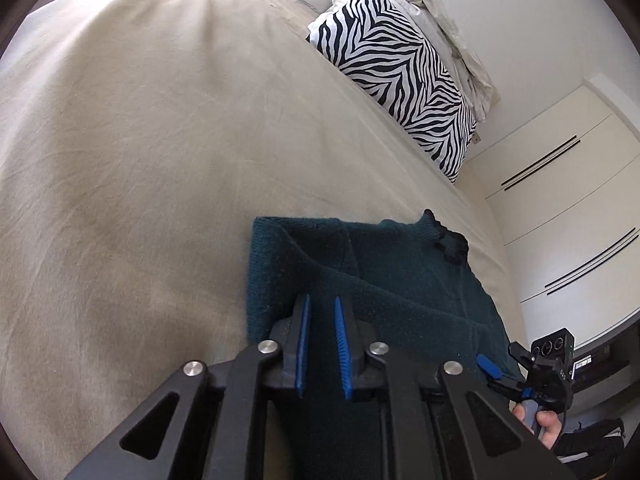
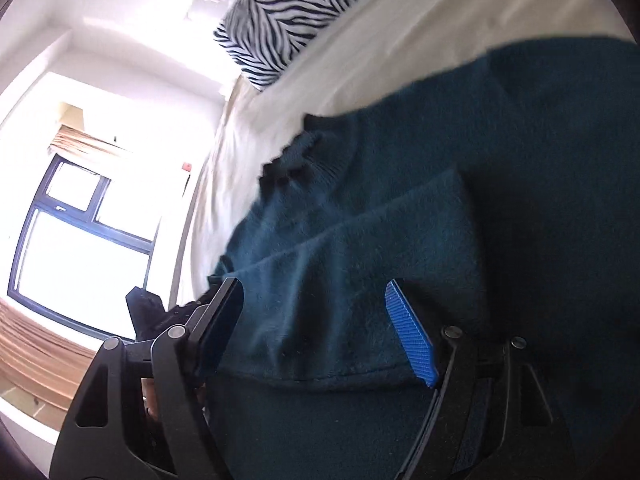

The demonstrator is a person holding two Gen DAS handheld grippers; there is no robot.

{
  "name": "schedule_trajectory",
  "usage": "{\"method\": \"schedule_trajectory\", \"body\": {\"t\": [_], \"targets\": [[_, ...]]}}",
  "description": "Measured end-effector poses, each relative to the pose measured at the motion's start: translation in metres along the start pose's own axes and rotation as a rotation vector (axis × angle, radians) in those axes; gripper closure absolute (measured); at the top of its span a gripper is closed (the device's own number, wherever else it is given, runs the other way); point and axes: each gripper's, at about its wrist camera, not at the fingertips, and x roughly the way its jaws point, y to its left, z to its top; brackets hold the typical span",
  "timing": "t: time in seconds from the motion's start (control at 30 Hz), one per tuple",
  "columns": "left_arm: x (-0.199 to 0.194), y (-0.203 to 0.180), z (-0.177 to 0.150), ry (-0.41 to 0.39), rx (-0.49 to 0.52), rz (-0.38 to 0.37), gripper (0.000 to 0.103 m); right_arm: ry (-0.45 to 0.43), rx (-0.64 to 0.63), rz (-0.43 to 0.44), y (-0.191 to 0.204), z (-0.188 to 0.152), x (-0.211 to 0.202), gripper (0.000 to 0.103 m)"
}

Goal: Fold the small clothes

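Note:
A dark teal knitted sweater (image 1: pixel 400 280) lies partly folded on the beige bed sheet (image 1: pixel 160 160), its collar toward the far right. My left gripper (image 1: pixel 322 308) hovers over the sweater's near left part, jaws a small gap apart with nothing between them. My right gripper (image 2: pixel 316 292) is wide open just above the sweater (image 2: pixel 360 240), over a folded sleeve layer; it also shows in the left wrist view (image 1: pixel 500 368) at the sweater's right edge.
A zebra-striped pillow (image 1: pixel 404 72) and a crumpled pale cloth (image 1: pixel 448 28) lie at the bed's far edge. White wardrobe doors (image 1: pixel 568 216) stand to the right. A bright window (image 2: pixel 80 248) is beyond the bed in the right wrist view.

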Motion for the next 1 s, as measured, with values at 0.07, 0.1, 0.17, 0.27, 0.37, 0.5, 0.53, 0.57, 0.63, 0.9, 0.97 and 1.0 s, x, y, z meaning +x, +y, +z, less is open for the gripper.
{"method": "schedule_trajectory", "body": {"t": [0.07,0.1,0.17,0.27,0.37,0.5,0.53,0.57,0.63,0.9,0.97,1.0], "targets": [[-0.009,-0.006,-0.011,0.005,0.031,-0.011,0.084,-0.042,0.007,0.034,-0.004,-0.004,-0.001,0.031],[-0.014,-0.008,-0.018,0.005,0.038,-0.025,0.079,-0.045,0.020,0.043,-0.004,-0.005,-0.002,0.031],[-0.023,-0.012,-0.033,0.006,0.061,-0.027,0.075,-0.049,0.039,0.054,-0.006,-0.007,-0.003,0.031],[-0.036,-0.017,-0.051,-0.007,0.097,-0.006,0.075,-0.048,0.049,0.050,-0.008,-0.010,-0.006,0.031],[-0.048,-0.019,-0.060,-0.022,0.118,0.020,0.075,-0.058,0.064,0.060,-0.011,-0.016,-0.012,0.031],[-0.050,-0.015,-0.068,-0.010,0.144,0.081,0.066,-0.082,0.076,0.070,-0.017,-0.026,-0.026,0.031],[-0.049,-0.015,-0.070,-0.008,0.157,0.093,0.066,-0.082,0.070,0.063,-0.017,-0.028,-0.028,0.031],[-0.049,-0.016,-0.072,-0.008,0.161,0.105,0.066,-0.076,0.058,0.049,-0.017,-0.031,-0.028,0.031],[-0.055,-0.022,-0.074,-0.022,0.151,0.114,0.066,-0.062,0.039,0.019,-0.015,-0.036,-0.032,0.031],[-0.099,-0.087,-0.097,-0.130,0.281,0.078,0.055,-0.313,0.117,0.026,-0.051,-0.076,-0.162,0.031],[-0.100,-0.099,-0.104,-0.132,0.274,0.040,0.045,-0.426,0.205,-0.033,-0.086,-0.087,-0.212,0.031],[-0.100,-0.105,-0.110,-0.129,0.266,0.020,0.044,-0.482,0.271,-0.076,-0.108,-0.093,-0.237,0.031]]}}
